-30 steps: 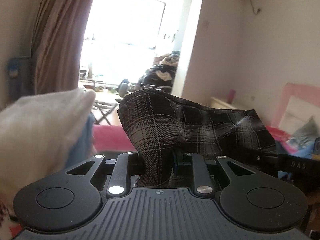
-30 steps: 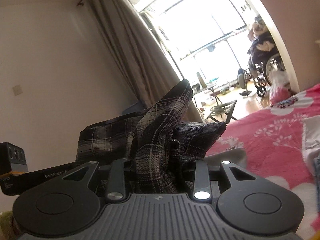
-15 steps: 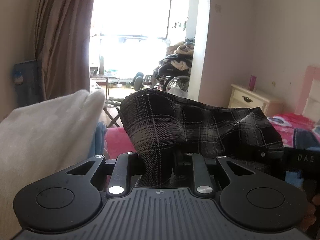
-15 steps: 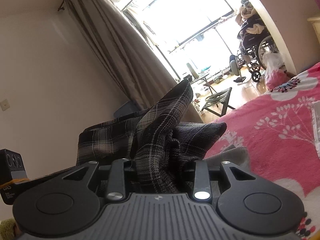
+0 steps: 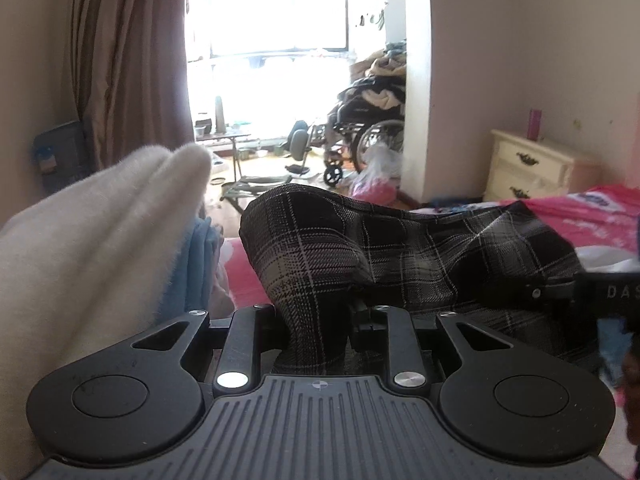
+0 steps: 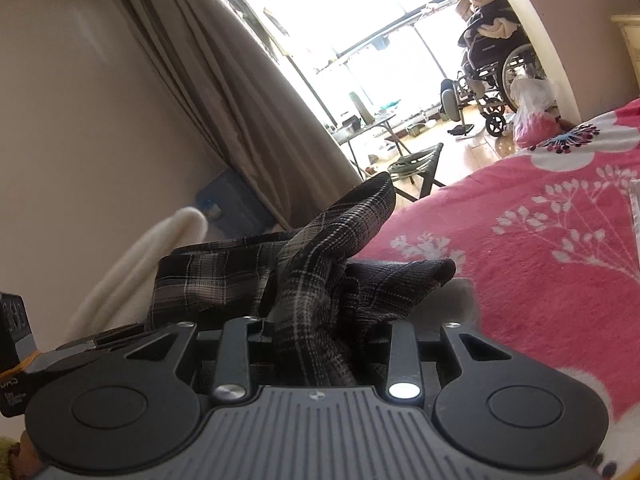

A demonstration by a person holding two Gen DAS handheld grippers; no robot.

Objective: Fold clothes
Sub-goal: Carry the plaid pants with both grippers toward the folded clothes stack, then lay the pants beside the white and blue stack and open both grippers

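A dark plaid garment (image 5: 404, 256) is stretched between both grippers above a pink floral bedspread (image 6: 540, 248). My left gripper (image 5: 316, 320) is shut on one bunched end of the cloth, which hides its fingertips. My right gripper (image 6: 320, 340) is shut on the other end of the plaid garment (image 6: 320, 248); a flap stands up over its fingers. In the left wrist view the right gripper's body (image 5: 600, 292) shows at the right edge. The left gripper's body (image 6: 16, 344) appears at the left edge of the right wrist view.
A folded white fleece (image 5: 92, 248) with blue cloth (image 5: 200, 260) under it lies close on the left. Beyond the bed are a curtain (image 5: 132, 64), a bright window, a wheelchair (image 5: 368, 136) piled with clothes, a folding stool (image 6: 416, 164) and a cream nightstand (image 5: 528, 168).
Both grippers have dropped lower and tilted down with the plaid garment still held. More floor, nightstand and bedspread show now. Neither grip has changed.
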